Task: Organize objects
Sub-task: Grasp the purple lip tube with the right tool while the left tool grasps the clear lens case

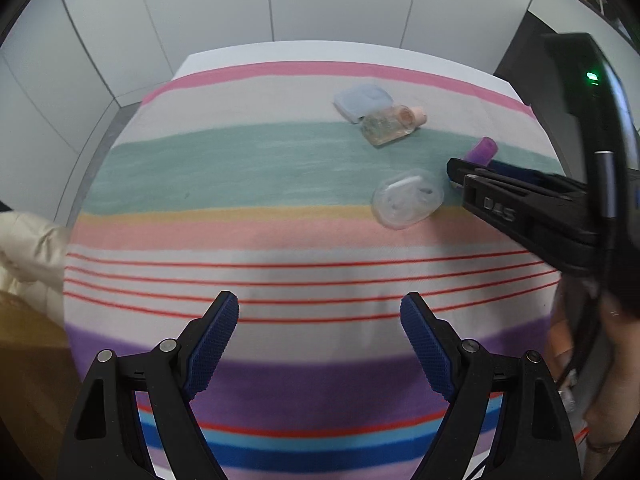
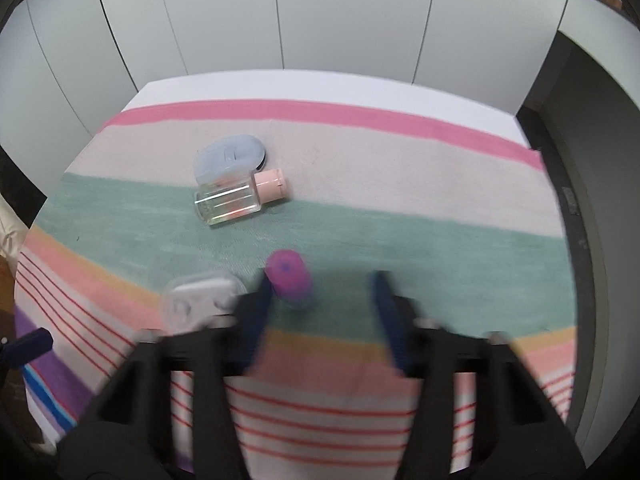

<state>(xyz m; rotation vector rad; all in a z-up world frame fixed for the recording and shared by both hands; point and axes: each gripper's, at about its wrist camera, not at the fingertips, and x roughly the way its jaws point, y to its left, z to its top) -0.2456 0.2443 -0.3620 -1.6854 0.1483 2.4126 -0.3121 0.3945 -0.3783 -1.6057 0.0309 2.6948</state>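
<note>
Your left hand-held gripper (image 1: pixel 319 308) points steeply downward, its blue-padded fingers (image 1: pixel 212 344) spread wide with nothing between them. Your right hand-held gripper (image 2: pixel 322 292), motion-blurred, also angles down, its fingers parted in its own view.

A table (image 2: pixel 320 80) with a white top fills the middle of both views, covered by a striped cloth (image 1: pixel 240 168) in pink, cream, green, peach, purple and blue bands with thin red lines. Behind it runs a wall (image 1: pixel 320 0) of pale grey-white panels split by thin dark vertical seams. At the right a dark opening (image 2: pixel 560 140) breaks the wall, perhaps a doorway. At the far left lie a cream cushion (image 1: pixel 28 248) and a brown surface (image 1: pixel 28 360) below it. The light is even and soft
</note>
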